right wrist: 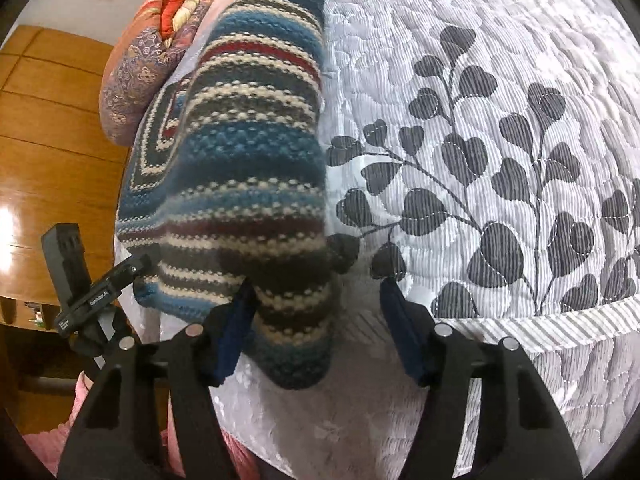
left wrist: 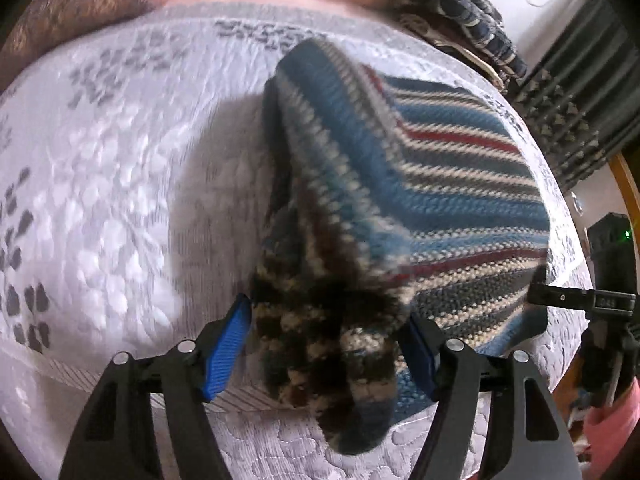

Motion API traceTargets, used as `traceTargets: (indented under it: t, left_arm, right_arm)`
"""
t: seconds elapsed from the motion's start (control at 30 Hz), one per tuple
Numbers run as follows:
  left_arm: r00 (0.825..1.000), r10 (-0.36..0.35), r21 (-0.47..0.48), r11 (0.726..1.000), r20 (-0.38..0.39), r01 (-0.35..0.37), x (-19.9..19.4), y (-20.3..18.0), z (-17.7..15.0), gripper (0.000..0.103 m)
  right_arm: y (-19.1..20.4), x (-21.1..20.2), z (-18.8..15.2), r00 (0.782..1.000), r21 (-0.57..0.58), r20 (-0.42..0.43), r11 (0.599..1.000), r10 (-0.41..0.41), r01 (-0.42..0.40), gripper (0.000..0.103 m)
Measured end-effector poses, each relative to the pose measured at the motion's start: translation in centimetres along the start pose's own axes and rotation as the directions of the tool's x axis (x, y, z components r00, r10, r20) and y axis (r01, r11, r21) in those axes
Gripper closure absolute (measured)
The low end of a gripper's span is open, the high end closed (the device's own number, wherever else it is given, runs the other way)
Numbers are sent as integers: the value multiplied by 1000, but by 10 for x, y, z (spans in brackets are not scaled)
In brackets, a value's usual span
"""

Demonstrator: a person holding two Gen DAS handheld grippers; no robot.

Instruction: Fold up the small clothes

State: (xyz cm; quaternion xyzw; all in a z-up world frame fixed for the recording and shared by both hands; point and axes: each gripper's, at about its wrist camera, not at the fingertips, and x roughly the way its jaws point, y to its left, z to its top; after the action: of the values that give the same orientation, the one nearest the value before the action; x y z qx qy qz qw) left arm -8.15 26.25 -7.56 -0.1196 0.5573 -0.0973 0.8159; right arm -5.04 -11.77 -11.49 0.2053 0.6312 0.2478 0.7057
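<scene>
Black angular plastic left gripper [left wrist: 326, 354] and right gripper [right wrist: 314, 322] with ribbed blue finger pads [left wrist: 226, 354], silver round screws [left wrist: 185, 346]; fuzzy pink sleeve [left wrist: 610, 426] at four o'clock

A striped knit garment [left wrist: 400, 184] lay bunched between the left gripper's [left wrist: 328, 344] blue-padded fingers [left wrist: 226, 350], which stood wide apart, its far part spread over the grey quilted bedspread [left wrist: 120, 152] beyond the fingertips.

Under my work lies a white quilted bedspread [right wrist: 500, 60] with grey leaf prints. A rolled floral quilt [right wrist: 140, 76] sits at its far end, beside a wooden wardrobe [right wrist: 48, 120]. Dark patterned curtains [left wrist: 568, 120] hang nearby.
</scene>
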Motion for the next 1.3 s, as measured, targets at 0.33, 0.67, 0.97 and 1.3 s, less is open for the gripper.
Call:
traceTargets:
  t: [0.33,0.67,0.97,1.3]
  left_arm:
    - [997,74,-19,997,-1,-74,-24,-10,-11,32]
    - [988,146,-24,989,47,-145,-65,-38,-22,26]
    - [982,180,-6,984,51,-180,-91,-60,-30,26]
    - [972,220,15,975,85,-222,-118,-77,-39,26]
  right_arm:
    - [38,-18,-8,988,-35,75,990,-137,140,12]
    - [87,-36,-20,933,-90,158,936,-324,340,11]
    - [124,-51,-32,869,-98,207,874,-450,476,6]
    - [143,-70,-46,829,-94,251,840,-500,535,4]
